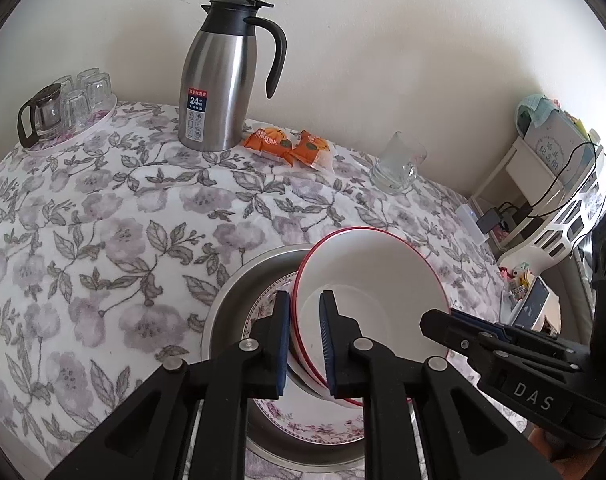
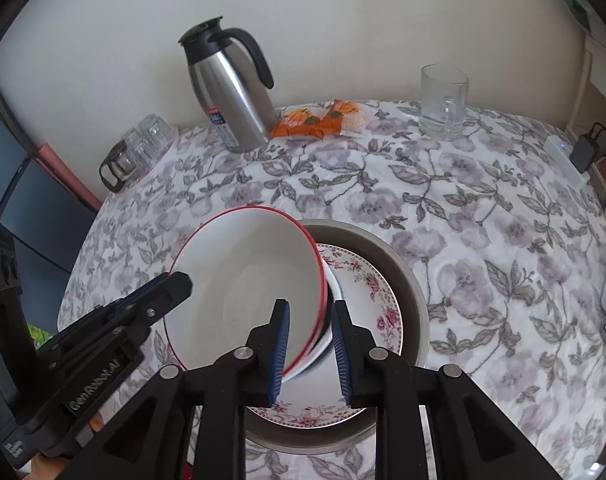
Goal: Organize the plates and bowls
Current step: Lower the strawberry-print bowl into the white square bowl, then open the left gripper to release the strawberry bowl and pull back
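The left gripper [image 1: 306, 344] is clenched on the bowl's [image 1: 367, 276] rim, tilting it over the floral plate [image 2: 367, 280] in the steel pan [image 2: 415, 292], likely to nest it. The right gripper [image 2: 309, 354] straddles the opposite rim, pads apparently loose.

Both wrist views look steeply down from close above the bowl [image 1: 367, 300] [image 2: 247, 292], left from its left, right from its right, facing the far wall; both share the jug [image 1: 219, 80] [image 2: 235, 88].
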The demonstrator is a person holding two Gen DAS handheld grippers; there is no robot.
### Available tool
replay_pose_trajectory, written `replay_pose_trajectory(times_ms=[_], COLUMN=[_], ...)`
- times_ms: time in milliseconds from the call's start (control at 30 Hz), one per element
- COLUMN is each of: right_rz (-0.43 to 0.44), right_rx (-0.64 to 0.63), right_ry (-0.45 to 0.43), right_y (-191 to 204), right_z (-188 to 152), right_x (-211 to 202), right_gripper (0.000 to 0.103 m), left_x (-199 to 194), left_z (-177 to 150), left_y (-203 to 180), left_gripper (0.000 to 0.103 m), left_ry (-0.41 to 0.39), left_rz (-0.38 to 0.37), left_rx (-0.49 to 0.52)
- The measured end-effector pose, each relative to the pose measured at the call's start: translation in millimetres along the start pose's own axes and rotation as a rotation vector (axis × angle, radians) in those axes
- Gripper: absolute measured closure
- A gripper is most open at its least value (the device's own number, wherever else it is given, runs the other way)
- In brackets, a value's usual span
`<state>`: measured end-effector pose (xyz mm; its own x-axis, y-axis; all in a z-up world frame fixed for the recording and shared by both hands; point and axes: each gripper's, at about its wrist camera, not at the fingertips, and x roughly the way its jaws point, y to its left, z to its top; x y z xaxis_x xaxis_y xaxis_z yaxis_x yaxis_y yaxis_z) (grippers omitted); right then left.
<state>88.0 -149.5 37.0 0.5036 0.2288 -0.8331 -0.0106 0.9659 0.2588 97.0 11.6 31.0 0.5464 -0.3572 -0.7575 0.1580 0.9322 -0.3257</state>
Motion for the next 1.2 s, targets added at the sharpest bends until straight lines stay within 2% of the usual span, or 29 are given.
replay_pose_trajectory(times_ms=[33, 100, 167, 233, 367, 500, 633, 667, 700, 767, 1000, 1067, 1200], right_rz=[0.005, 0.022, 0.05, 0.074, 0.115, 0.089, 0.026, 0.009, -0.003, -0.019, -0.1, -0.112, -0.134], right_rx=[0.012, 0.049, 0.088, 0.133, 0.2, 0.217, 0.168, 0.151, 0.136, 0.123, 0.066, 0.062, 0.038], right_ry=[-0.016, -0.057, -0.091, -0.127, -0.187, -0.209, -0.229, -0.228, -0.224, -0.214, -0.194, -0.188, -0.176], right_y=[-2, -6, -10, -15, -25, -31, -28, -26, -24, -24, -18, -17, -15], right_z=[-2, -10, -18, -30, -49, -58, -64, -66, -68, -72, -79, -81, -82], right_x=[-2, -9, -13, -17, -21, -28, -33, -32, -31, -27, -18, -16, -12], right_gripper=[0.077, 0.076, 0.076, 0.076, 0.069, 0.068, 0.049, 0.047, 0.046, 0.036, 0.014, 0.003, 0.0], left_x=[-2, -9, -17, -22, -26, -28, -32, -32, -32, -31, -29, -28, -24], left_z=[0, -2, -4, -6, -11, -16, -19, -21, -22, -25, -39, -43, -49], left_y=[0, 1, 4, 5, 10, 13, 17, 17, 18, 18, 21, 21, 18], left_gripper=[0.082, 0.058, 0.046, 0.046, 0.043, 0.027, 0.02, 0.011, 0.007, 0.007, 0.006, 0.006, 0.006], left_ry=[-0.007, -0.034, -0.072, -0.093, -0.106, -0.113, -0.128, -0.128, -0.128, -0.119, -0.076, -0.057, -0.028], left_rz=[-0.001, 0.011, 0.041, 0.063, 0.092, 0.131, 0.16, 0.173, 0.184, 0.208, 0.26, 0.268, 0.311], left_rx=[-0.005, -0.02, -0.052, -0.063, -0.08, -0.091, -0.11, -0.109, -0.108, -0.105, -0.091, -0.087, -0.063])
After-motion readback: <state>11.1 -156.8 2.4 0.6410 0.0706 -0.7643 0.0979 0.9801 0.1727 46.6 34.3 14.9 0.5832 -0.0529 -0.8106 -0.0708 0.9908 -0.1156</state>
